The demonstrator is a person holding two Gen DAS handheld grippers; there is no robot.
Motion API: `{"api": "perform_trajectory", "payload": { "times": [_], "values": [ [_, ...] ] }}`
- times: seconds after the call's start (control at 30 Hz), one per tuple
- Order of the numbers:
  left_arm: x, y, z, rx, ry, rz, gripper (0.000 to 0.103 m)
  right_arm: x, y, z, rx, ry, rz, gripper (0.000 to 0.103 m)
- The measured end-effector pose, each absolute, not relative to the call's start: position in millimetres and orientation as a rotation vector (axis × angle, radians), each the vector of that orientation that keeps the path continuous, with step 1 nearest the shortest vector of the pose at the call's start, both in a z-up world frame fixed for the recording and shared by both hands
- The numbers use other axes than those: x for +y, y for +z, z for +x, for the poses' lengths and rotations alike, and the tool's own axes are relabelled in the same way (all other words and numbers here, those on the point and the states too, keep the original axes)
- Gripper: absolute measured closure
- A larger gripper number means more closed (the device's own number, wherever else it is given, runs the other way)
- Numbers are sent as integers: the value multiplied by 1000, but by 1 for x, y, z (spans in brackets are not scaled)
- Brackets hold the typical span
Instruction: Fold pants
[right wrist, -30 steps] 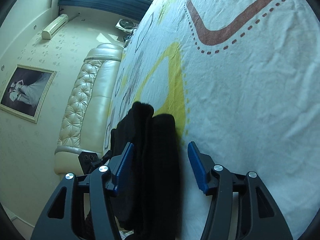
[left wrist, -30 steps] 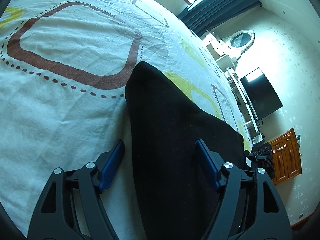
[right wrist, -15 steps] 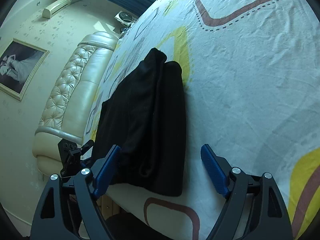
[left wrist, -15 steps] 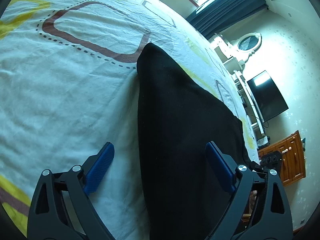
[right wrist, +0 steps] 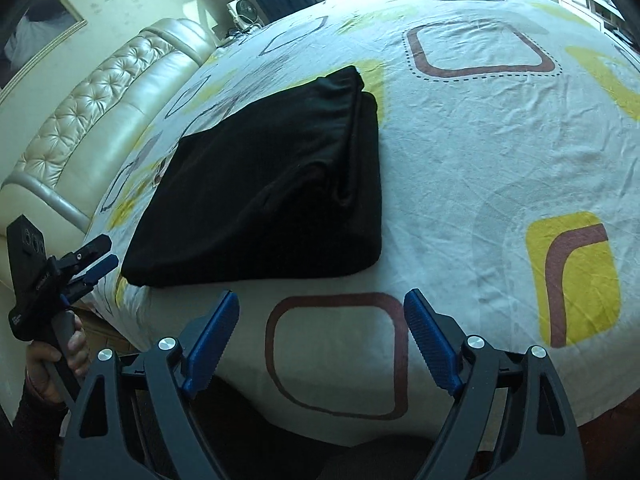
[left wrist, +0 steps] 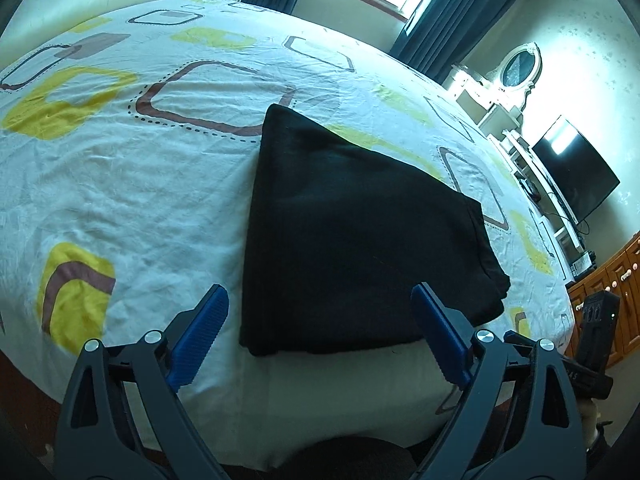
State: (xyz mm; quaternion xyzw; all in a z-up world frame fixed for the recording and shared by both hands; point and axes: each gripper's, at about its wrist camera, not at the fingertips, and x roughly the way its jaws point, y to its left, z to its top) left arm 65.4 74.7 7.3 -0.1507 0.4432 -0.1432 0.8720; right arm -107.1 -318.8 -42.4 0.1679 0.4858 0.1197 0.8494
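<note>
Folded pants [left wrist: 352,232] beyond jaws (both spread).

My left black-framed tongs with blue ribbed pads [left wrist: 318,340] hang spread wide and empty, pulled back off the near edge of the bed [left wrist: 120,184]. My right tongs [right wrist: 322,344] gape the same, gripping nothing. My left hand [right wrist: 60,354] wraps its tool's handle beside the bed's corner.

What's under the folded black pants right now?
The patterned bedsheet shows all around the folded black pants, which rest on it. The sheet directly beneath is covered, so unseen.
</note>
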Motion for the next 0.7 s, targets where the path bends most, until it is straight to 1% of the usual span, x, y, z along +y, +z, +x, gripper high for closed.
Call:
{"api": "perform_trajectory", "payload": {
  "times": [0.33, 0.53, 0.7],
  "values": [
    [53, -7, 7, 1019, -253, -256, 10, -310, -52, -130, 1058, 216, 311, 20],
    [48, -2, 0, 949, -207, -189, 10, -311, -41, -134, 982, 178, 281, 20],
    [41, -4, -2, 954, -197, -179, 10, -314, -45, -132, 978, 151, 272, 20]
  ]
}}
